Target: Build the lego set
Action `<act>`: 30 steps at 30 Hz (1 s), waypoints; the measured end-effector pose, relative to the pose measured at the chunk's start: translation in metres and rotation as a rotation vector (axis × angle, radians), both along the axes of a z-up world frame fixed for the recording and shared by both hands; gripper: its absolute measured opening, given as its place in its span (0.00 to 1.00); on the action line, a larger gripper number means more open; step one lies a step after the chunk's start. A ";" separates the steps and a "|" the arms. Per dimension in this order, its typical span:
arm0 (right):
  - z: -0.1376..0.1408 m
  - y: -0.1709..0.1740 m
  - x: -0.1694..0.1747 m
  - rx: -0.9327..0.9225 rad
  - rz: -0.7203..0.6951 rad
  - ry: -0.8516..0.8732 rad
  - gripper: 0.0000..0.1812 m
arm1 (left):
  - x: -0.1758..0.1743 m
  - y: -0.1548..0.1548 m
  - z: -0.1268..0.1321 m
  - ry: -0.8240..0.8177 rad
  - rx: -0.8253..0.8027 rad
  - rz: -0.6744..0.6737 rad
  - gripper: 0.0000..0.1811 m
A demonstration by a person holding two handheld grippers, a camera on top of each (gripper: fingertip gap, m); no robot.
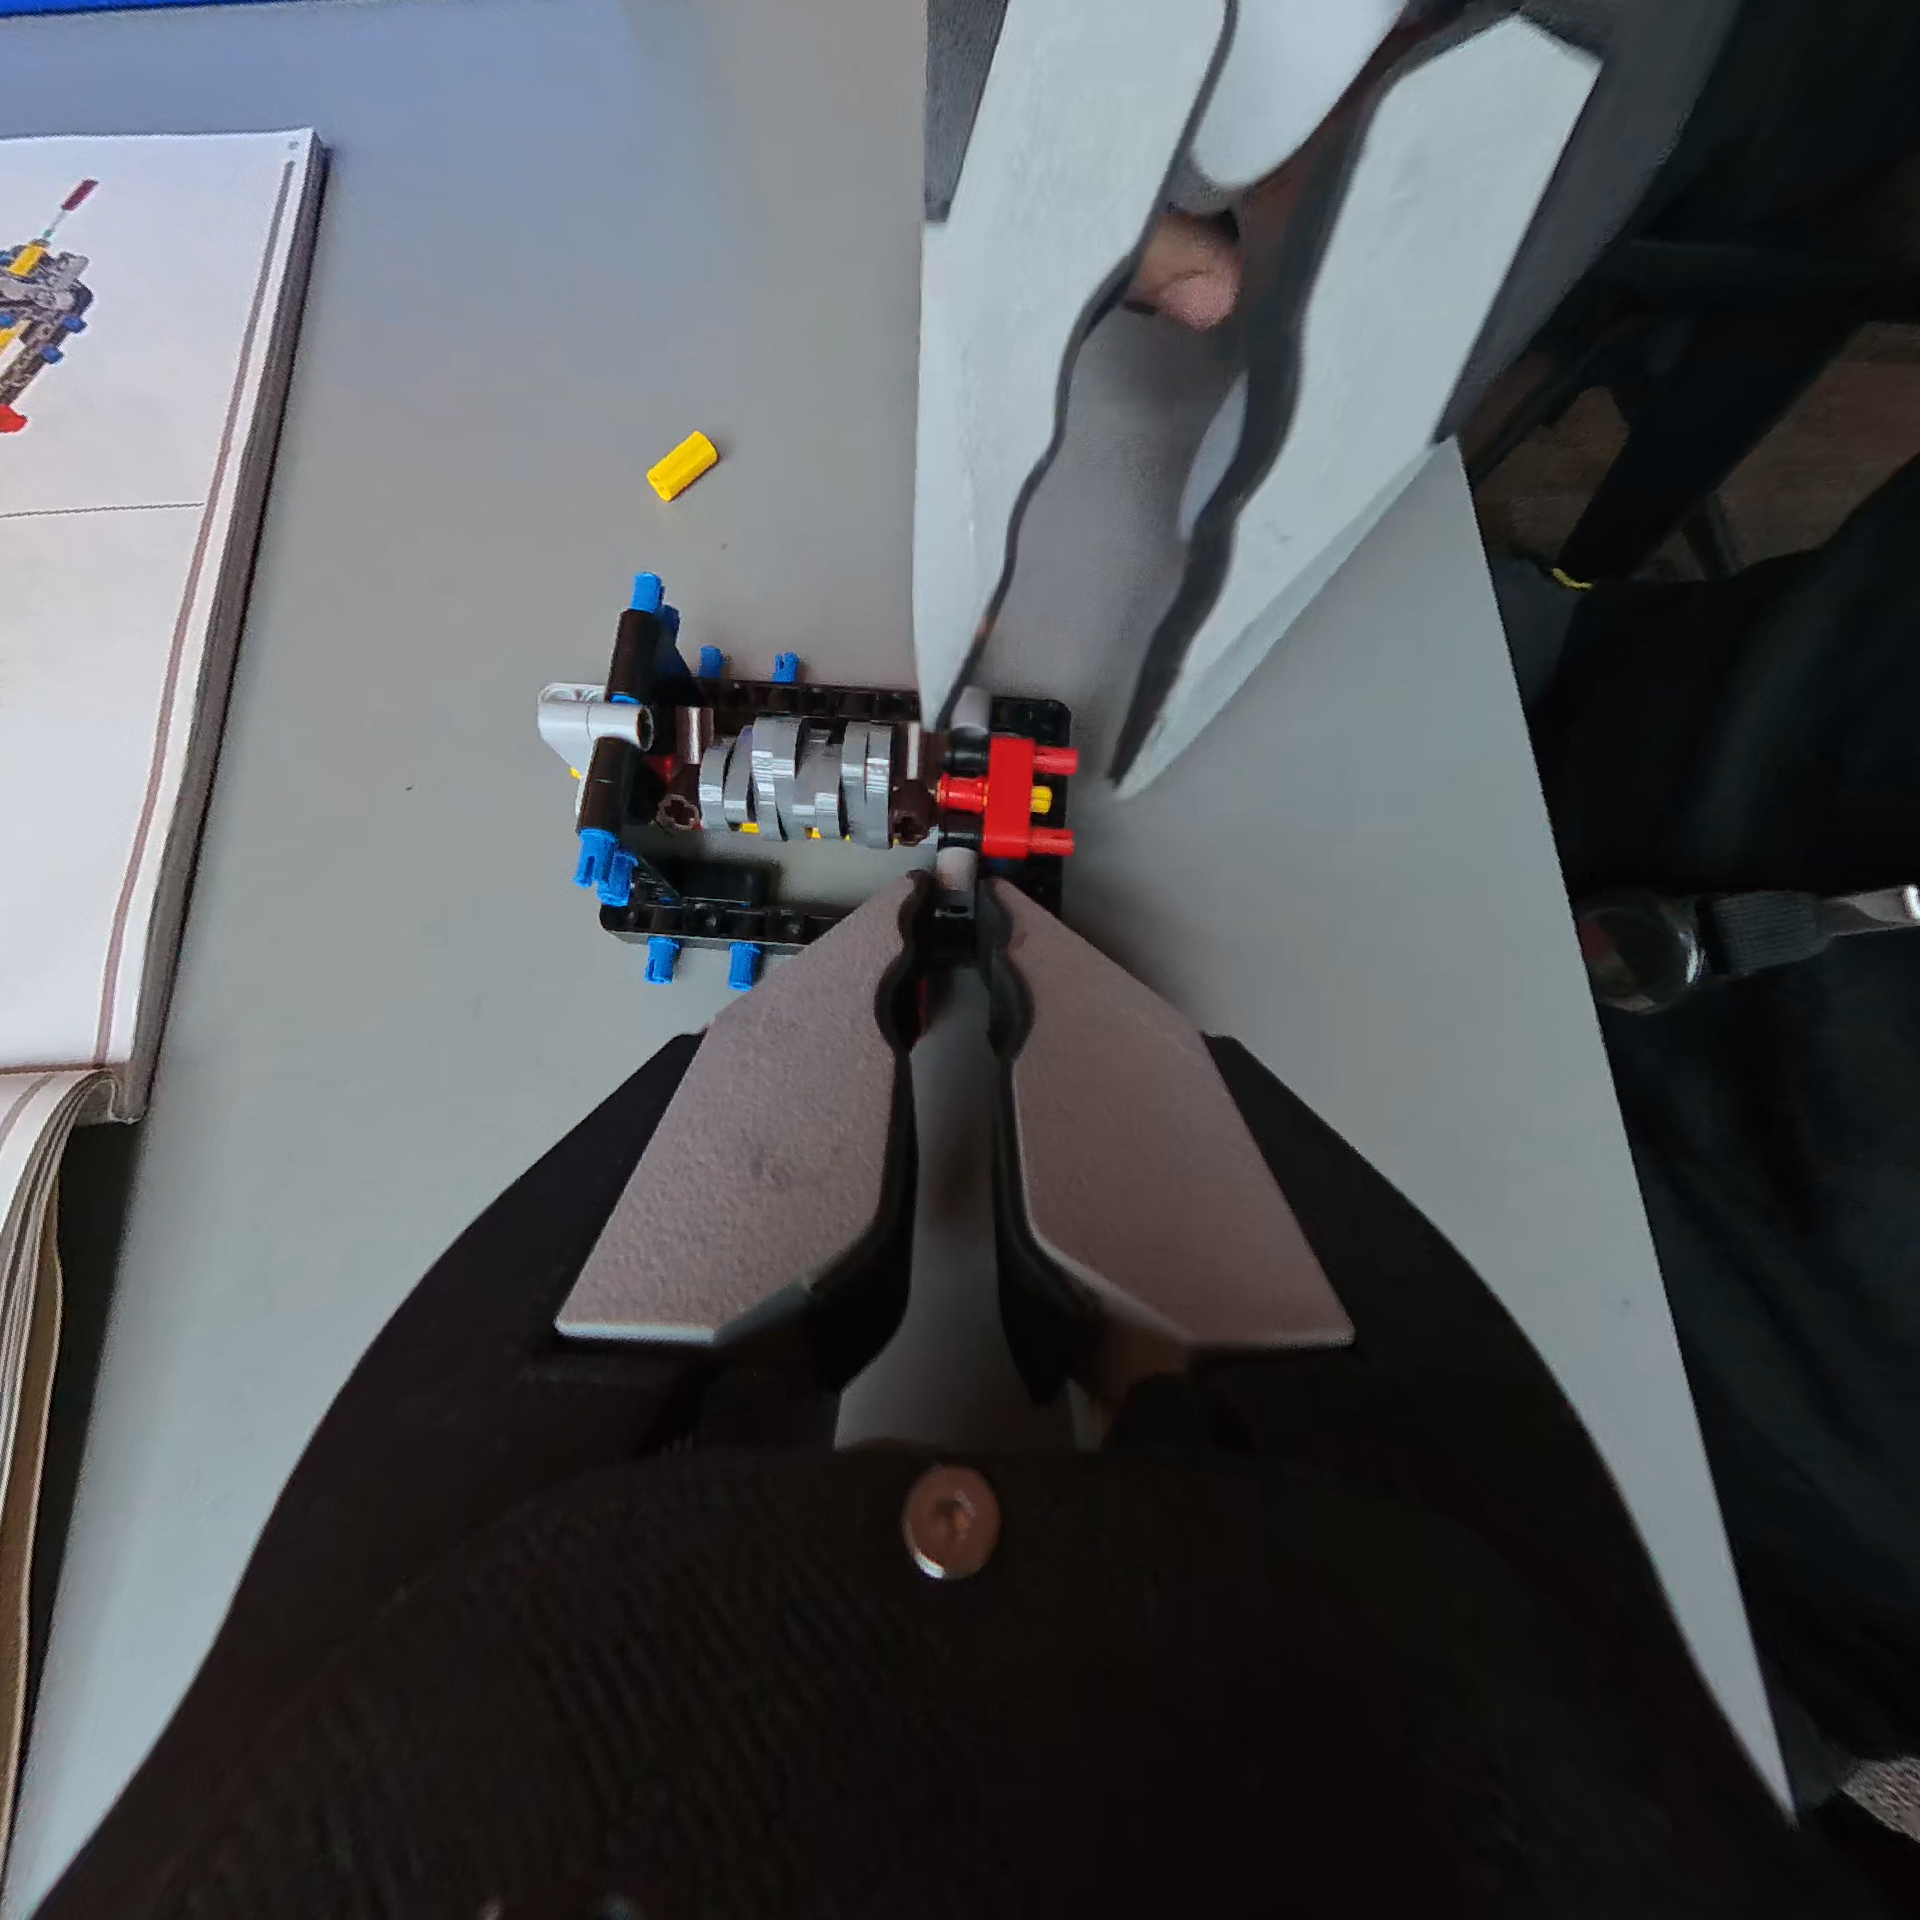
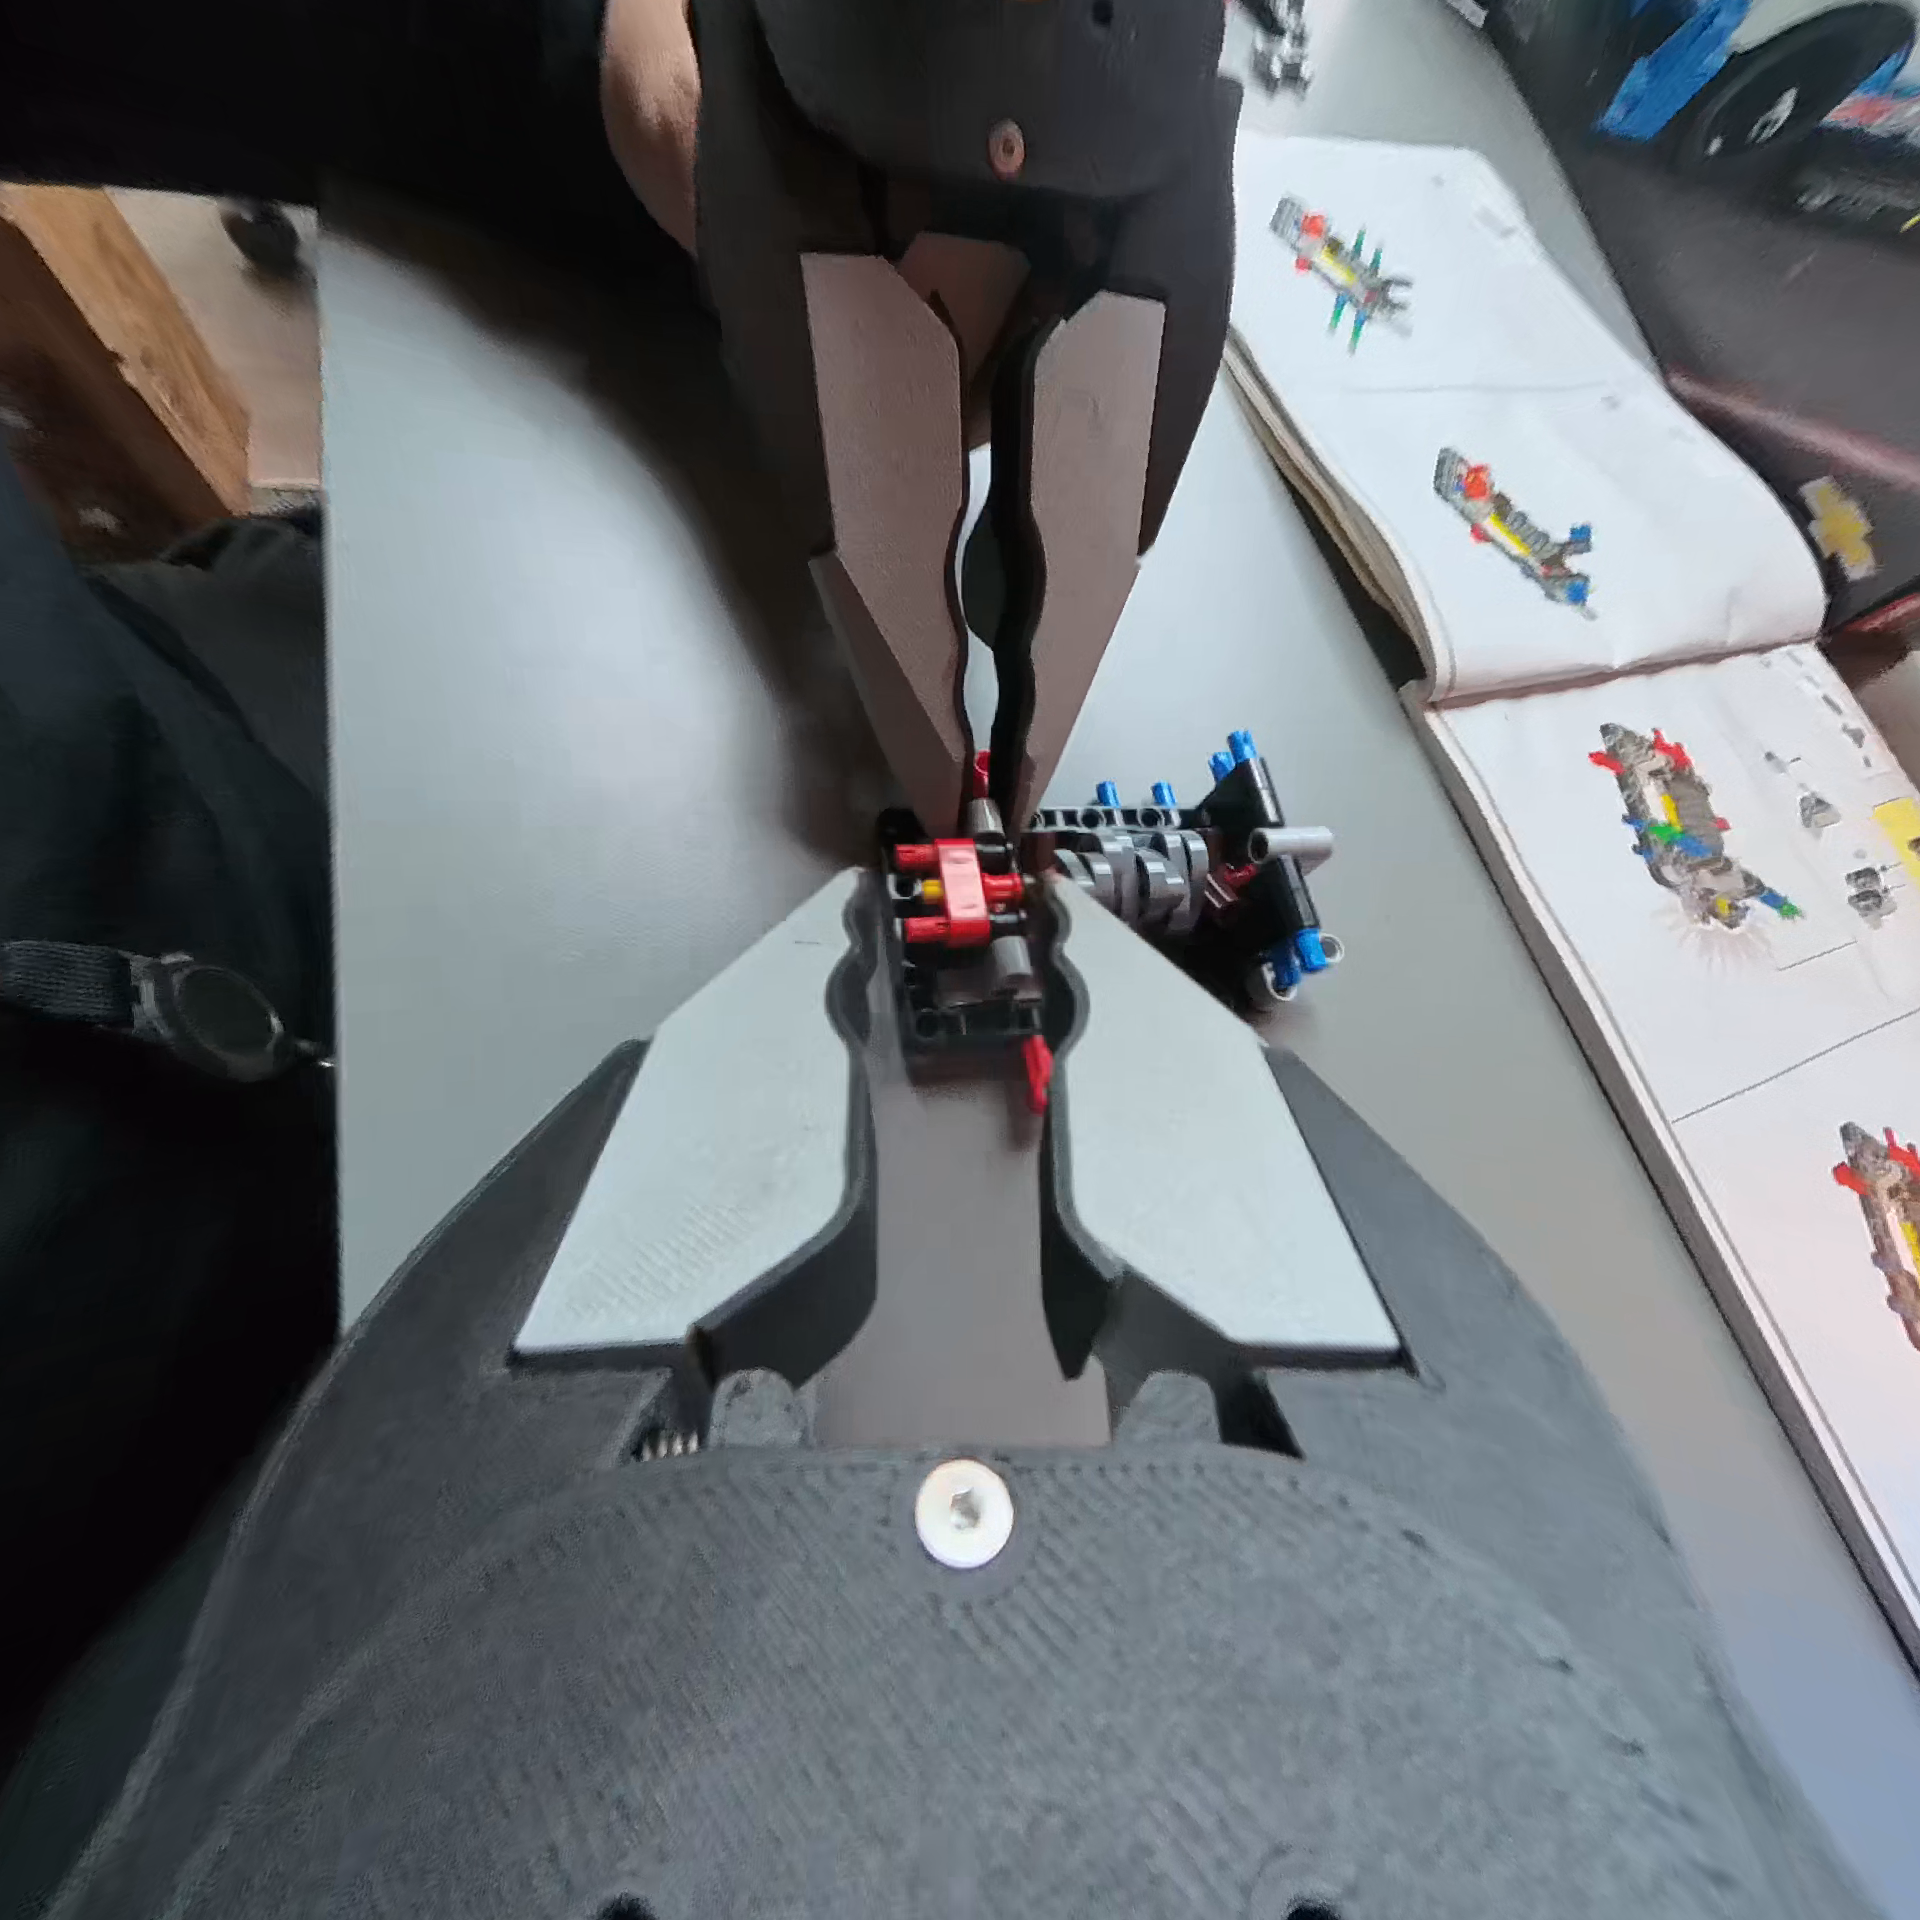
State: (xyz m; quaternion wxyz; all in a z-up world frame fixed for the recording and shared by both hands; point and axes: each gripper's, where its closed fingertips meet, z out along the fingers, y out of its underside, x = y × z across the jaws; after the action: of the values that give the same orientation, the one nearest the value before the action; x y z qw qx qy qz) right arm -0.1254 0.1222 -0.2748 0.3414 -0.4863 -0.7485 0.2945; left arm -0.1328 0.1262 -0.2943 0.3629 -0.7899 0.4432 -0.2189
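Left wrist view: partly built frame point(image 1: 810, 800) pinched by near-closed left tongs point(image 1: 951, 894), wider-open right tongs point(image 1: 1023, 748) straddling its end; yellow piece point(image 1: 682, 465) unplaced.

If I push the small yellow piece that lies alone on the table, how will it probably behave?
The yellow piece looks like a short round tube lying on its side, so it would probably roll rather than slide. It seems small, hard plastic, likely light and stiff. The grey table looks smooth, so little would stop it.
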 end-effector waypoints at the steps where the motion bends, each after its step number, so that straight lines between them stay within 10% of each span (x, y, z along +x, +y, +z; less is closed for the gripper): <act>1: 0.005 -0.003 0.002 -0.019 0.011 0.022 0.15 | -0.002 0.000 0.000 0.004 0.005 -0.002 0.03; 13: -0.003 0.116 0.046 -0.177 -0.141 -0.049 0.14 | -0.026 -0.014 0.000 0.052 0.054 -0.179 0.04; 20: -0.021 0.118 0.050 -0.339 -0.145 -0.136 0.12 | -0.049 -0.010 0.005 -0.038 -0.202 0.131 0.25; 30: -0.031 0.118 0.042 -0.285 -0.093 -0.181 0.02 | -0.023 -0.008 0.023 -0.147 -0.326 0.361 0.22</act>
State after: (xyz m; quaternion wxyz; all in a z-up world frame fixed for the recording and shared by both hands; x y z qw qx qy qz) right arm -0.0833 0.2401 -0.3057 0.2134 -0.5884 -0.7036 0.3363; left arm -0.1559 0.1183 -0.2715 0.2953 -0.8861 0.2265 -0.2761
